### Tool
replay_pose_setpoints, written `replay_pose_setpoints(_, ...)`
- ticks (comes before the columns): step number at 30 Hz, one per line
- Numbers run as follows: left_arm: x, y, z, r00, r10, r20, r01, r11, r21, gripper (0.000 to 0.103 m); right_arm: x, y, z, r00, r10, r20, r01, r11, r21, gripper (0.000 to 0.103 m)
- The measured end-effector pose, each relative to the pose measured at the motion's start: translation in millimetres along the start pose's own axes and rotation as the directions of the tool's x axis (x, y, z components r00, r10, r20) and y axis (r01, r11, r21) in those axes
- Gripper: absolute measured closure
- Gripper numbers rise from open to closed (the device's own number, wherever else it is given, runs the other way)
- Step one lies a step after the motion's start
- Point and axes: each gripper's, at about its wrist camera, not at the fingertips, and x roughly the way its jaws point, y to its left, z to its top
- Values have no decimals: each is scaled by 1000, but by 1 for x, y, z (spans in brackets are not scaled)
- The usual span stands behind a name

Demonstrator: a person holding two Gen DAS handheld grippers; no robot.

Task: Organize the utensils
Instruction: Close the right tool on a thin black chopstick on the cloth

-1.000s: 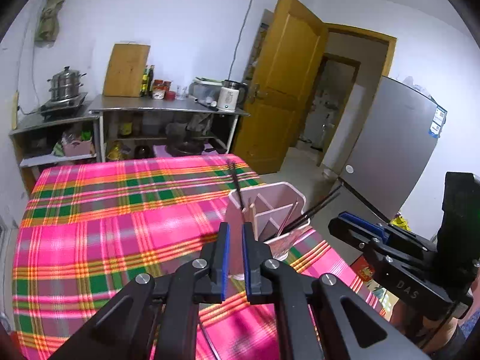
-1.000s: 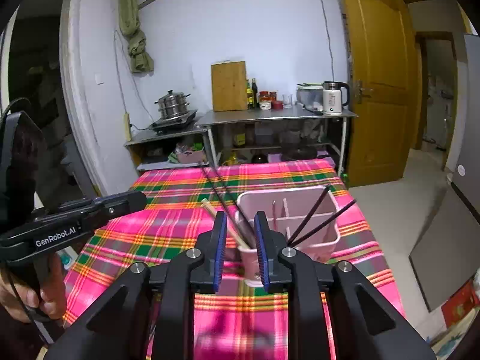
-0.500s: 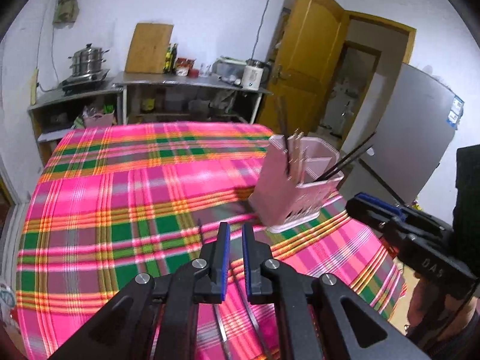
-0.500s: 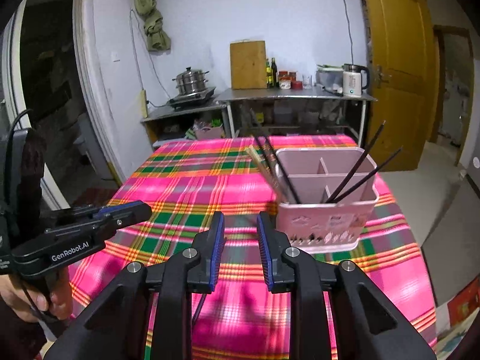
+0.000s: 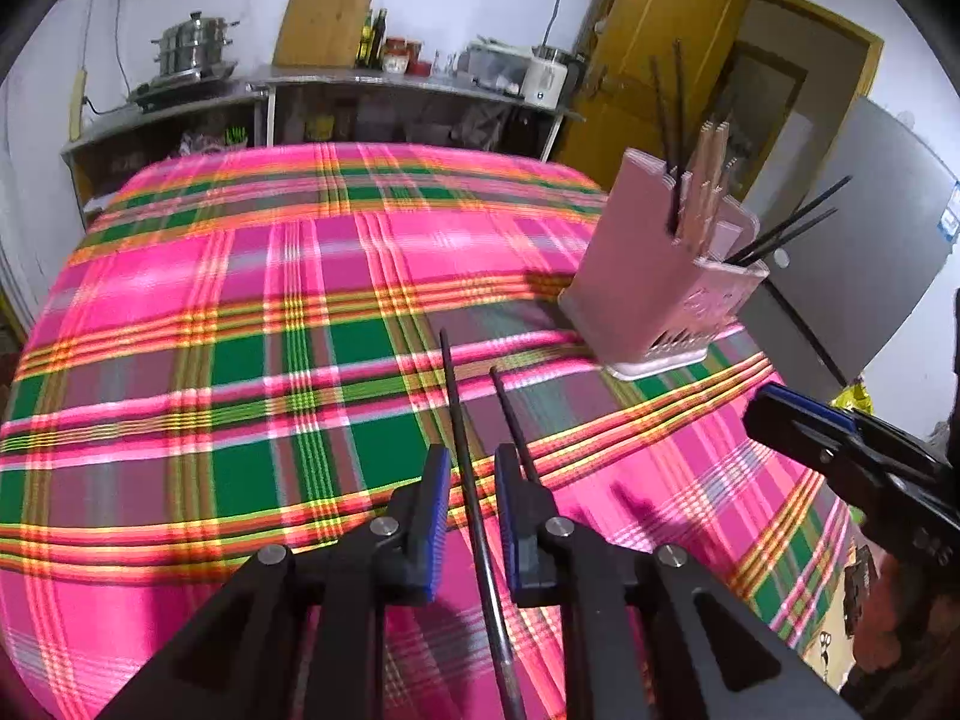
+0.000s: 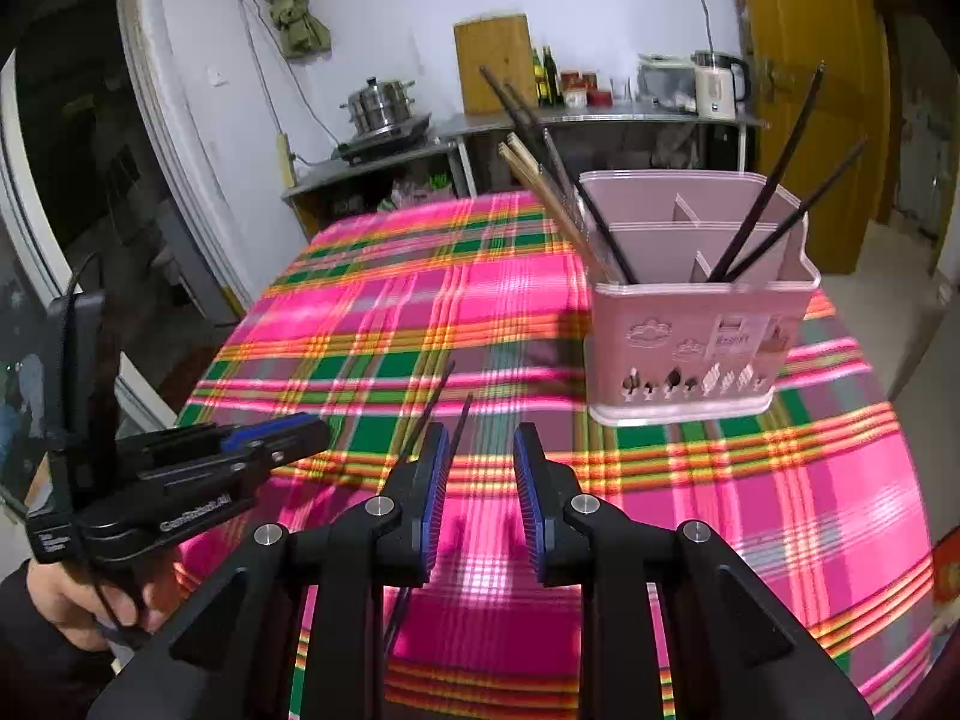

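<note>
A pink utensil holder (image 5: 660, 288) (image 6: 699, 336) stands on the plaid tablecloth, with black and wooden chopsticks leaning in its compartments. Two black chopsticks (image 5: 462, 414) (image 6: 429, 408) lie on the cloth in front of it. My left gripper (image 5: 469, 486) is open low over them, one chopstick running between its fingers and the other by the right finger (image 5: 510, 480). My right gripper (image 6: 479, 468) is open, its left finger (image 6: 435, 468) over the near ends of the chopsticks. The left gripper body (image 6: 180, 480) shows at the left of the right wrist view.
The table (image 5: 240, 312) is covered in a pink, green and orange plaid cloth (image 6: 384, 324). Behind it stand a metal shelf (image 5: 360, 96) with a pot, cutting board and kettle, a yellow door (image 5: 648, 48) and a grey fridge (image 5: 852, 240).
Both grippers have pulled back from the holder and dropped low over the cloth. The two loose chopsticks have come into view under the fingers. Both jaws have opened a little wider.
</note>
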Motion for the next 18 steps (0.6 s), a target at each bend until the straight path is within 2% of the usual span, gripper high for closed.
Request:
replay_pose_setpoints(12,63,-2,9,996,34,-79,-33,999,22,89,24,-11,-12,998,6,-68,-4,1000,31,80)
replay_pose_setpoints(15,65,0,6,997,38,-72,-36,999,32,89,28,-10,-14,997,8,-79,-5,999,32,80)
replay_pose_setpoints(18,61,5,4,997,45,-62,-44,999,26,95,33,-8,-15,996,13,-91,-10,999,30,80)
